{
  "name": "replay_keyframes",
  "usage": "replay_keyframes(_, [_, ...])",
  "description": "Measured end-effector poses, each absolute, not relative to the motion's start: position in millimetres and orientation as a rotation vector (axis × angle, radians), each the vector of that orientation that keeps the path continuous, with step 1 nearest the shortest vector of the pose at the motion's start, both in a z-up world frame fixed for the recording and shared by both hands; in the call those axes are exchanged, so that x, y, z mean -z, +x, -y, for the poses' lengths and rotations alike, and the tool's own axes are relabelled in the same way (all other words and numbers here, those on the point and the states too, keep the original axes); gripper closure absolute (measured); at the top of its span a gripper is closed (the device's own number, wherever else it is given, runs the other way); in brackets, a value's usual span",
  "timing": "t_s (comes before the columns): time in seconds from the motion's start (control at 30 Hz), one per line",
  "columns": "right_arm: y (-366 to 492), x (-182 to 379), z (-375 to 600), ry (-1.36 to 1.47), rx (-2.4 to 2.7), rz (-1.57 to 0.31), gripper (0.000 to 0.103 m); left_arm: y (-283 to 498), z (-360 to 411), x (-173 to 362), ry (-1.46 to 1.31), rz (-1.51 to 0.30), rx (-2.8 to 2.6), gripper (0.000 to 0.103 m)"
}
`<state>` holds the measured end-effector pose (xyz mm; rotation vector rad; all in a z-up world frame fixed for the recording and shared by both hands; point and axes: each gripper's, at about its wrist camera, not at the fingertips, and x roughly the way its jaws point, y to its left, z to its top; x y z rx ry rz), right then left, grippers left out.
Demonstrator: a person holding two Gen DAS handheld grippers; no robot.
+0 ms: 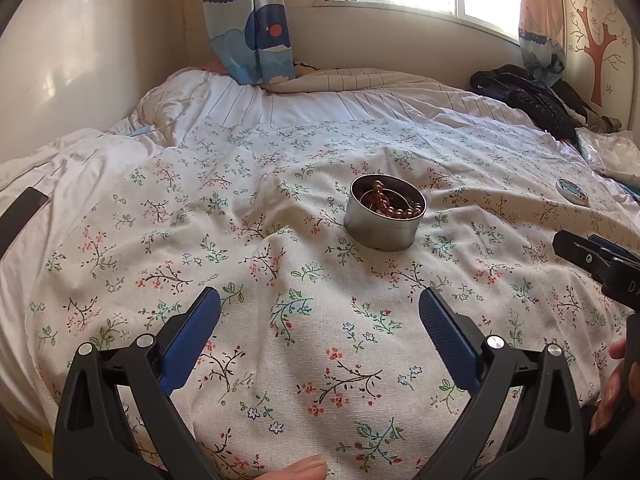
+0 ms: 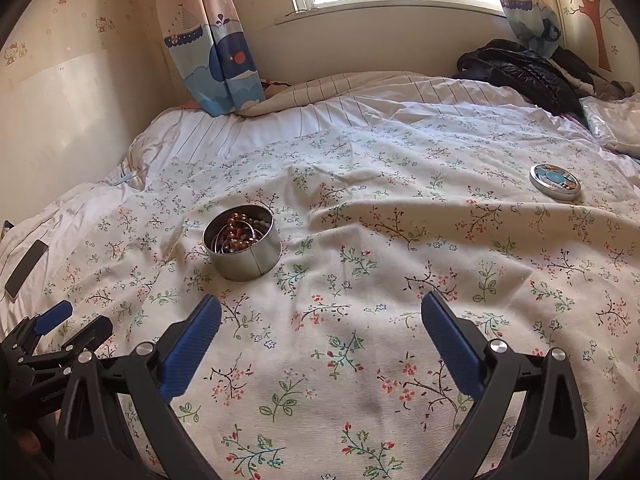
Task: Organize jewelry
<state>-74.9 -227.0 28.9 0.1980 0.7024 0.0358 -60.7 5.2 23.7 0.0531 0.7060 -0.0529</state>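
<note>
Beads fill a round metal tin standing upright on the floral bedspread, its lid lying well apart to the right. Both the left hand-held gripper and the right hand-held gripper hover above the bed, spread wide, holding nothing.

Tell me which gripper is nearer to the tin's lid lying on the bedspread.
Right. The lid lies ahead and to the right of the right gripper; the left gripper sits farther left, facing the open tin.
</note>
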Motion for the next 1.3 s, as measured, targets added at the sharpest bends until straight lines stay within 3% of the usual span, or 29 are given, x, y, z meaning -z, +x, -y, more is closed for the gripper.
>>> replay_keyframes(1.3, [-71,-25,233,0.233,-0.022,-0.722,0.007,-54,2,-17,0.129,-0.752,0.043,0.007])
